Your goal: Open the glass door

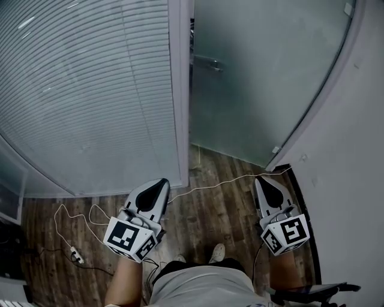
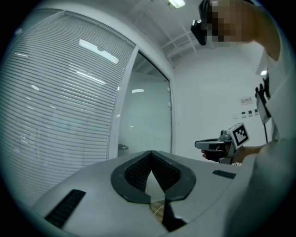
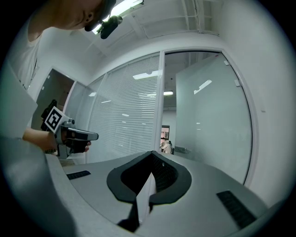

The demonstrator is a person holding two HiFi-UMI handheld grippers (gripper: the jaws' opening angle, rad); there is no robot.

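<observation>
Left tool (image 1: 162, 180) and right tool (image 1: 260, 179), both closed, face glass door (image 1: 252, 78), seemingly ajar.

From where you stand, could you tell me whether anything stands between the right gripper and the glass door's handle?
Nothing visible does. The right gripper faces the glass door and its handle across open space. Only a thin white cable lies on the wooden floor in front of the door.

An office, by the look of it: long slatted blinds (image 1: 90, 90) beside a frosted glass door (image 1: 258, 78) in a pale frame, plain white walls (image 1: 354, 156), strip lights (image 3: 122, 8) on the ceiling, and wood-plank flooring (image 1: 222, 210) crossed by a thin cable (image 1: 222, 184)
</observation>
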